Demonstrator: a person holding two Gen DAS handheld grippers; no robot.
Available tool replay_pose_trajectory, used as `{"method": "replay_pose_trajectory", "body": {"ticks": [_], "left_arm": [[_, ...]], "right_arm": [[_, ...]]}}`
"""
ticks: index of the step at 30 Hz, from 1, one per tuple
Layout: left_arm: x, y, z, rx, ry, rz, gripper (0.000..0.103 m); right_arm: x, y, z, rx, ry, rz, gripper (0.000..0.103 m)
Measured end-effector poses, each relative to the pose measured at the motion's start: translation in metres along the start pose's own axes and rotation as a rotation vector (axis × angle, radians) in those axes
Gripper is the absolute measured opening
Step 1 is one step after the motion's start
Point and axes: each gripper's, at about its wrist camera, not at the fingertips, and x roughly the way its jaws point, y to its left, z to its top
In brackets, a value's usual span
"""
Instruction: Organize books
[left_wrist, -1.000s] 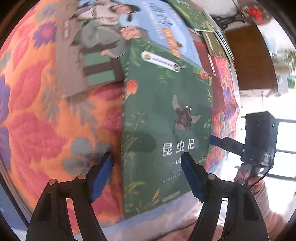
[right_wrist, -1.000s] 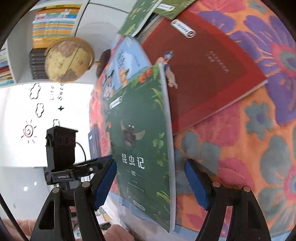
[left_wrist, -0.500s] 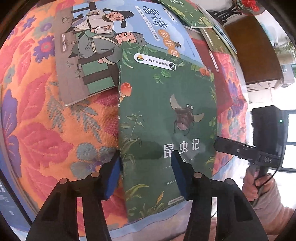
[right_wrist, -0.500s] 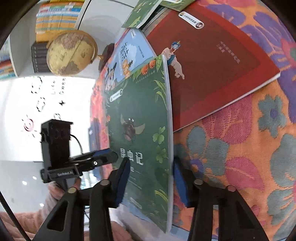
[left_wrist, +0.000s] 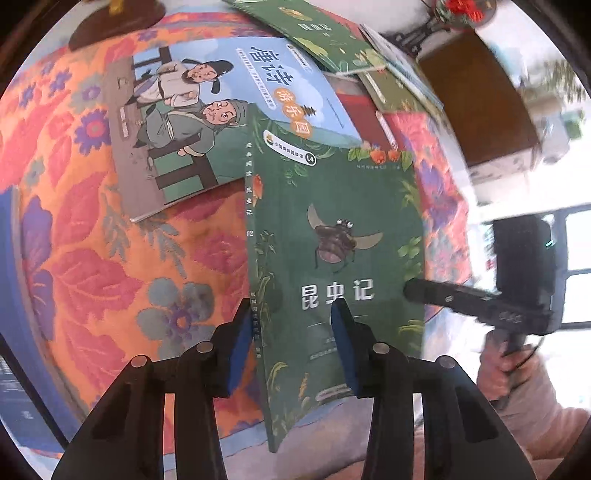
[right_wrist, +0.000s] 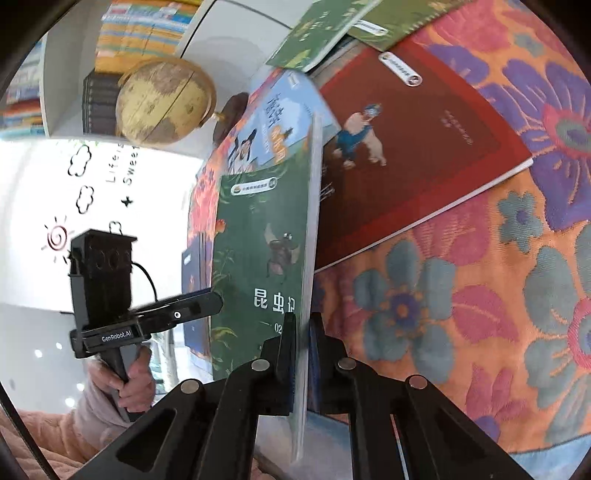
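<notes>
A green insect book (left_wrist: 332, 229) stands tilted up off the floral tablecloth (left_wrist: 92, 258). My right gripper (right_wrist: 303, 350) is shut on its page edge (right_wrist: 308, 258) near the lower corner. My left gripper (left_wrist: 291, 314) straddles the spine side. Its jaws are closing, one blue pad on the cover and the other outside the spine, with a gap still showing. In the left wrist view the right gripper (left_wrist: 480, 302) touches the book's right edge. The right wrist view shows the left gripper (right_wrist: 177, 314) at the far edge, held by a hand.
A blue poem book (left_wrist: 221, 110) lies behind the green one, a red book (right_wrist: 417, 147) to the right. More green books (left_wrist: 325, 33) are stacked at the back. A globe (right_wrist: 166, 99) and a bookshelf (right_wrist: 140, 26) stand beyond the table.
Both pairs of jaws have narrowed; the right ones have closed on the green book's page edge. The book has tipped up off the cloth, and both grippers have risen a little.
</notes>
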Motion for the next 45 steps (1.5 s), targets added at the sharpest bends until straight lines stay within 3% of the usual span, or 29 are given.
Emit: {"method": "replay_pose_trajectory", "body": {"ticks": [11, 25, 45], "left_arm": [[-0.043, -0.024, -0.012, 0.085, -0.081, 0.030, 0.038], [-0.068, -0.013, -0.028, 0.091, -0.137, 0.098, 0.038], [-0.113, 0.050, -0.046, 0.019, -0.202, 0.105, 0.038]], "right_arm": [[-0.019, 0.036, -0.014, -0.060, -0.029, 0.022, 0.007], [-0.006, 0.081, -0.013, -0.132, -0.017, -0.002, 0.009], [0.040, 0.145, -0.015, -0.200, -0.005, -0.018, 0.009]]}}
